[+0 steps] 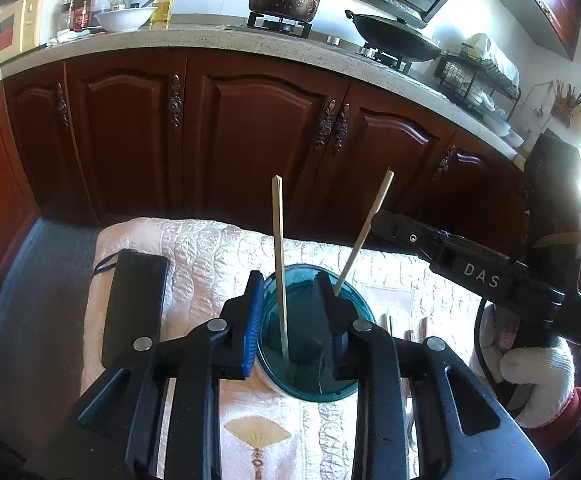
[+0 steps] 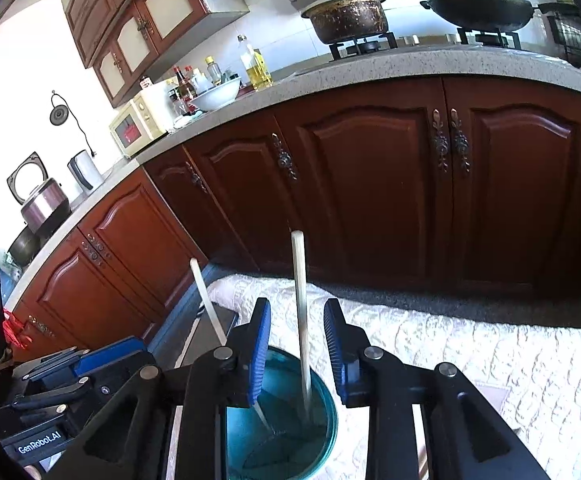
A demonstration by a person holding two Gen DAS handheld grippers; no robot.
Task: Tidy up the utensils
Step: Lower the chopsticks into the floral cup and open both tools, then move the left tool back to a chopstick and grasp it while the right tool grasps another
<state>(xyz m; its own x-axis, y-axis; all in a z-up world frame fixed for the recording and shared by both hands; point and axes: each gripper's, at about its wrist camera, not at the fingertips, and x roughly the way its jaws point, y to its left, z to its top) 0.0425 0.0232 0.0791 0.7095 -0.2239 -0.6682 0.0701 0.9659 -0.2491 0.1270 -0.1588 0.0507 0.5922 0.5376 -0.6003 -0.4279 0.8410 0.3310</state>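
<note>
Both tongs hover over a teal glass cup (image 1: 314,336) standing on a white quilted cloth (image 1: 194,256). Left tongs (image 1: 286,320) straddle the cup's rim, one finger outside its wall and the other down inside, with a clear gap between the pads; whether the pads touch the wall cannot be told. One chopstick (image 1: 279,264) rises nearly upright between these fingers, its lower end in the cup, touching neither pad. A second chopstick (image 1: 364,232) leans away to the right of these tongs, its foot also in the cup.

Right tongs (image 2: 296,344) stand wide apart above the same cup (image 2: 290,432). An upright chopstick (image 2: 301,312) passes through the gap between the blue pads (image 2: 260,352), apart from both, and reaches down into the cup. The other chopstick (image 2: 206,304) slants off to the left of these tongs, partly hidden behind the left finger. A flat black case (image 1: 134,304) lies on the cloth left of the left tongs. Beyond both tongs run dark wooden cabinets (image 2: 370,184).
</note>
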